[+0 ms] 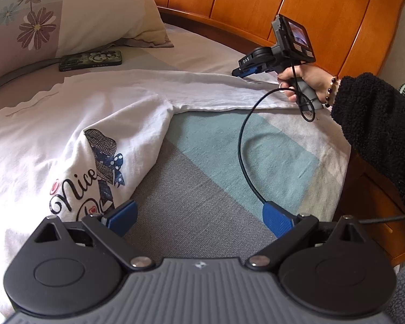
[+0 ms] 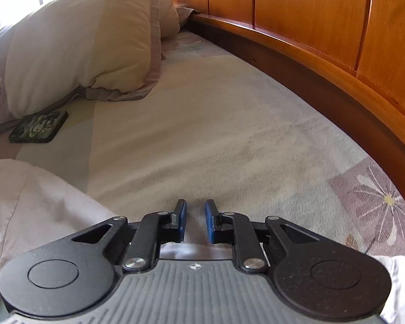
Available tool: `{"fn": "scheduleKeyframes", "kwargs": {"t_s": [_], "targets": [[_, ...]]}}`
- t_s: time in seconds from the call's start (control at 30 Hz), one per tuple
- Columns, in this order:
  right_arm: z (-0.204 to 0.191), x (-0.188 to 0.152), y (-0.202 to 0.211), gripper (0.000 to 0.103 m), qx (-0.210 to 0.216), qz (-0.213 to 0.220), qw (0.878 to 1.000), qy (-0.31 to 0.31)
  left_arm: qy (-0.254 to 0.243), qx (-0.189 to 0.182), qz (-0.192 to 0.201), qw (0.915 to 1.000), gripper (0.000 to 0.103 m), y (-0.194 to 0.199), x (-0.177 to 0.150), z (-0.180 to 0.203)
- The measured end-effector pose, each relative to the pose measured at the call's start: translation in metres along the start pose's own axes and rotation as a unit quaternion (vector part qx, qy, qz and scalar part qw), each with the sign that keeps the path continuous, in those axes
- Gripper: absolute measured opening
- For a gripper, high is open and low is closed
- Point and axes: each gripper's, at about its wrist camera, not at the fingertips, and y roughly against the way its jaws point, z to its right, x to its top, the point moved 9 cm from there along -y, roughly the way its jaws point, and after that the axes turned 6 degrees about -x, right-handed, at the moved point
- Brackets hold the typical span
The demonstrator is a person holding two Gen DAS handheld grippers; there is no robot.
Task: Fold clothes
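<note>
Spread across the bed (image 1: 216,162), the white shirt (image 1: 75,124) lies just below the pillow (image 1: 75,16), one sleeve stretched toward the headboard (image 1: 297,8). Beside the shirt's printed front, the left gripper (image 1: 199,216) stands wide apart, empty. Over the sleeve, the right gripper (image 2: 195,221) is narrowly parted, pinching nothing. A phone (image 1: 90,60) rests against the pillow.

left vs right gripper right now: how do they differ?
The left gripper has its jaws spread wide; the right gripper has them nearly together, with a narrow empty gap. The left gripper hangs over bare bedsheet beside the shirt's printed front; the right gripper sits by the shirt's sleeve near the headboard. Both have blue pads and hold nothing.
</note>
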Motion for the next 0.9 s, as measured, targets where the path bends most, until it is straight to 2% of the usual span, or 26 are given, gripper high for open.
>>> {"fn": "scheduleKeyframes", "kwargs": {"t_s": [0.07,0.13,0.3,0.57,0.7,0.77,0.9], "targets": [[-0.006,0.005,0.017,0.025,0.021,0.017,1.0,0.002,0.001,0.0,0.002,1.0,0.099,0.001,0.0,-0.002],[-0.016,0.005,0.029,0.044,0.032,0.014,0.999,0.032,0.002,0.001,0.002,1.0,0.099,0.001,0.0,-0.004],[-0.034,-0.008,0.027,0.044,0.045,-0.009,0.986,0.158,0.001,-0.009,0.006,0.9999,0.099,-0.001,0.0,-0.002],[-0.052,-0.034,0.022,0.043,0.061,0.0,0.946,0.318,0.003,-0.011,0.004,0.9999,0.099,-0.007,-0.002,-0.005],[-0.058,-0.033,0.022,0.032,0.078,-0.01,0.935,0.345,0.004,-0.014,0.001,0.9999,0.099,-0.012,-0.003,-0.004],[-0.057,-0.03,0.022,0.032,0.091,-0.019,0.934,0.346,0.004,-0.014,0.001,0.9999,0.099,-0.012,-0.004,-0.003],[-0.05,-0.009,0.03,0.032,0.118,-0.004,0.944,0.307,0.005,-0.014,0.004,0.9999,0.099,-0.01,-0.004,-0.005]]}}
